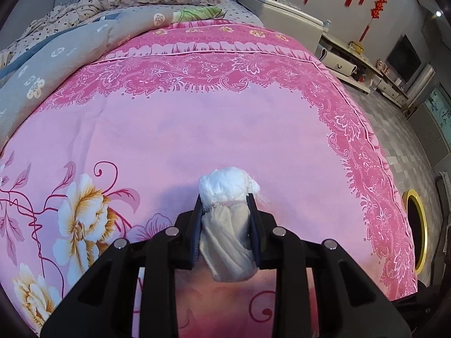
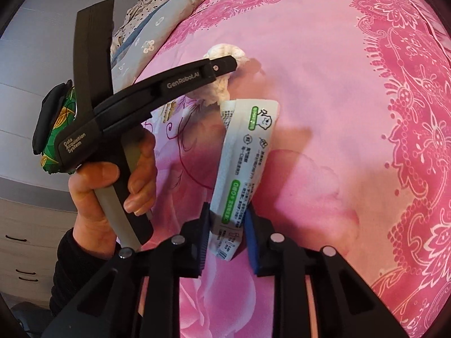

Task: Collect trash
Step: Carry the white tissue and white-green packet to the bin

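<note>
- "GenRobot.AI" stands in pale letters on the side of the black finger arm of the left gripper (image 2: 222, 66), seen from the right wrist view.
- "Data Acquisition System" is printed in 3 lines on the black body of that same tool, just above the person's hand (image 2: 112, 186).
- The white wrapper (image 2: 245, 157) bears small black print, round symbols and green label patches with white characters; all of it is too small or too curved to read.
</note>
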The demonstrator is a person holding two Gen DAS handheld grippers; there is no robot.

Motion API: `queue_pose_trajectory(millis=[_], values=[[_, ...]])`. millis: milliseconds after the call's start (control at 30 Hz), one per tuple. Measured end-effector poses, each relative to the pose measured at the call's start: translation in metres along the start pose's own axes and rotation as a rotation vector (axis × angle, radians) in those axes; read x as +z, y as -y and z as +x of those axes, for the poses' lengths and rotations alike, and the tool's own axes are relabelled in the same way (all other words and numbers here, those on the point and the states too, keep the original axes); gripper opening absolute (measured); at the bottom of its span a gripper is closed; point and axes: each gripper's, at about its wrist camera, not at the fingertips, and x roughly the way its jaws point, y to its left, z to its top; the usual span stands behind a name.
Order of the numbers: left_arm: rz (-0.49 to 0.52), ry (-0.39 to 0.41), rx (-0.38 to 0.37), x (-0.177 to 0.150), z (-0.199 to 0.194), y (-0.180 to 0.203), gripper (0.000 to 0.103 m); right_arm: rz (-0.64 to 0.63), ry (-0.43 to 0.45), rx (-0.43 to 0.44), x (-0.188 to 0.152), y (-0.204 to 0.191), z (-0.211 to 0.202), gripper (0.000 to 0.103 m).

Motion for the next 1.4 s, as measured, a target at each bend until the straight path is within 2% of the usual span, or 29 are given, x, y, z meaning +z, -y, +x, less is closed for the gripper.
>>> queue_pose_trajectory(millis=[300, 500, 567, 700, 767, 833, 933, 1100, 1400], values=[[0.009, 0.037, -0.001, -0.011, -0.039, 0.028, 0.026, 0.025, 0.058, 0.003, -0.027, 0.021, -0.047, 0.022], [-0.018, 0.101, 0.005, -0.029, -0.079, 0.051, 0.026, 0.045, 0.137, -0.026, -0.047, 0.051, -0.090, 0.022], [-0.013, 0.126, 0.036, -0.035, -0.090, 0.061, 0.026, 0.050, 0.164, -0.035, -0.050, 0.058, -0.099, 0.022], [-0.029, 0.162, 0.048, -0.047, -0.113, 0.084, 0.026, 0.066, 0.221, -0.056, -0.070, 0.079, -0.129, 0.022], [-0.024, 0.183, 0.038, -0.053, -0.126, 0.100, 0.026, 0.071, 0.247, -0.065, -0.079, 0.089, -0.145, 0.022], [-0.021, 0.199, 0.058, -0.059, -0.137, 0.117, 0.026, 0.078, 0.278, -0.075, -0.087, 0.101, -0.162, 0.022], [-0.019, 0.222, 0.035, -0.069, -0.153, 0.142, 0.026, 0.087, 0.325, -0.084, -0.103, 0.117, -0.188, 0.022], [0.046, 0.254, -0.008, -0.086, -0.171, 0.197, 0.026, 0.114, 0.405, -0.103, -0.131, 0.141, -0.233, 0.022], [0.151, 0.319, -0.086, -0.104, -0.201, 0.287, 0.026, 0.155, 0.518, -0.144, -0.161, 0.178, -0.284, 0.022]])
